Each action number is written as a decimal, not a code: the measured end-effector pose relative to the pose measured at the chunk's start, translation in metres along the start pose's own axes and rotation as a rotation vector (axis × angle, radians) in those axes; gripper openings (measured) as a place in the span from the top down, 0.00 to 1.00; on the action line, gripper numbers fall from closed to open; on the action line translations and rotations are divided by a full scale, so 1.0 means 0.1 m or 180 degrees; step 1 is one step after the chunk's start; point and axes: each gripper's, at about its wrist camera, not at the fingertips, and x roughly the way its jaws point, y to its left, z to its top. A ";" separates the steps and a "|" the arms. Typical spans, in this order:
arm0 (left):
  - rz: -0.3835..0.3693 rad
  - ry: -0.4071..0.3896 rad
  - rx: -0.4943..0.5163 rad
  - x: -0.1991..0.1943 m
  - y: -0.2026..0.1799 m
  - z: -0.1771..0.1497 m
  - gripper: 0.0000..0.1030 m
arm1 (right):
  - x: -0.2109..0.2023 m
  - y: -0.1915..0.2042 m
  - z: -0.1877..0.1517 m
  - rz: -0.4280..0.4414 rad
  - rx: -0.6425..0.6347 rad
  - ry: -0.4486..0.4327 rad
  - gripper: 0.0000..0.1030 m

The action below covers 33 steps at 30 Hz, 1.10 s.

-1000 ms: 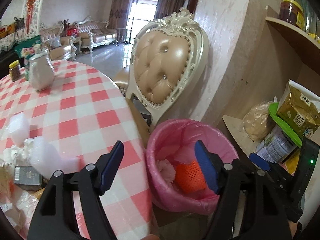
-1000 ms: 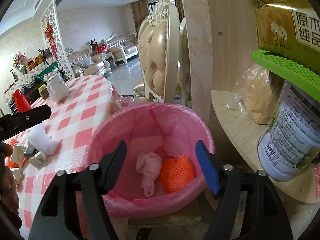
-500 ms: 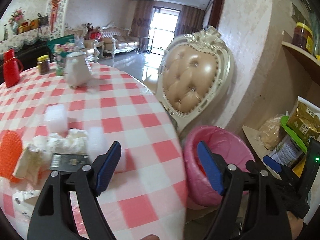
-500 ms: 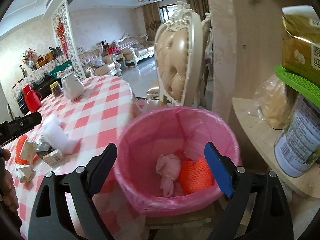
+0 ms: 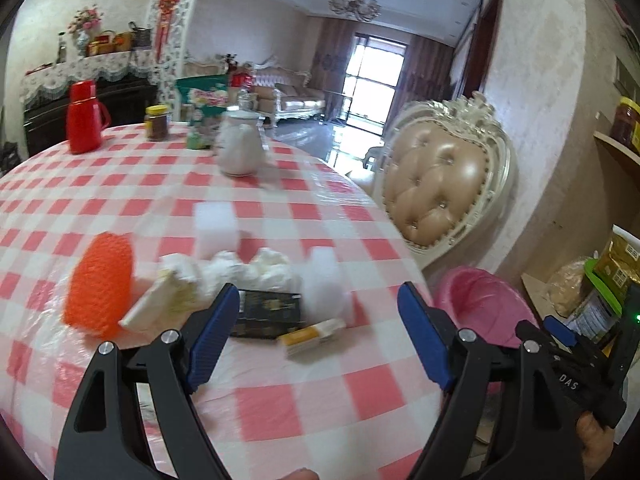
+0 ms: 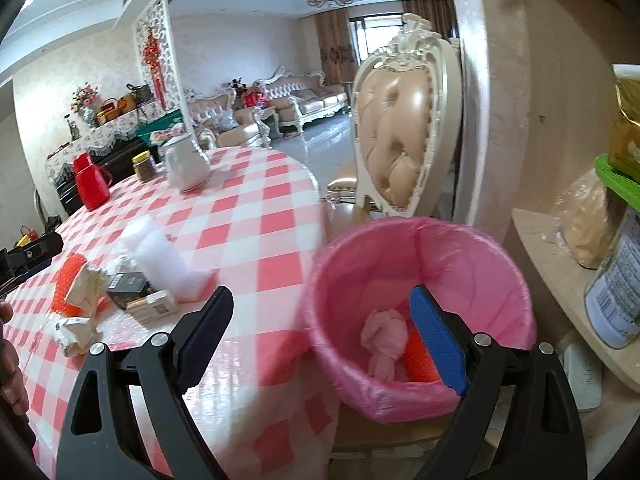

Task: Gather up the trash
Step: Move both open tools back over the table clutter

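The left hand-held gripper [image 5: 316, 334] hangs over the table [image 5: 304, 408], its jaws opening with nothing between them. Just beyond its tips lies the trash: a black box [image 5: 266, 314], a small yellow-and-white pack [image 5: 312, 336], white foam blocks [image 5: 326, 288], crumpled tissue [image 5: 256, 268] and an orange net [image 5: 100, 284].

The right hand-held gripper [image 6: 320, 324] stands wide apart and empty, one finger over the table edge, the other over the pink-lined bin [image 6: 424, 248]. In the bin lie a pink wad [image 6: 382, 336] and an orange piece [image 6: 418, 356]. A chair [image 6: 400, 140] stands behind the bin.
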 end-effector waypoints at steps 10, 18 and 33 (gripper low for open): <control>0.0274 -0.0096 -0.0201 -0.33 0.57 -0.05 0.24 | 0.07 0.30 -0.01 0.0167 -0.0053 0.0056 0.18; 0.0421 -0.0038 -0.0289 -0.42 0.86 -0.17 0.24 | 0.13 0.58 -0.08 0.0296 -0.0196 0.0112 0.18; 0.0422 0.0369 -0.0438 -0.12 1.14 -0.54 0.22 | 0.27 0.99 -0.24 0.0558 -0.0406 0.0280 0.18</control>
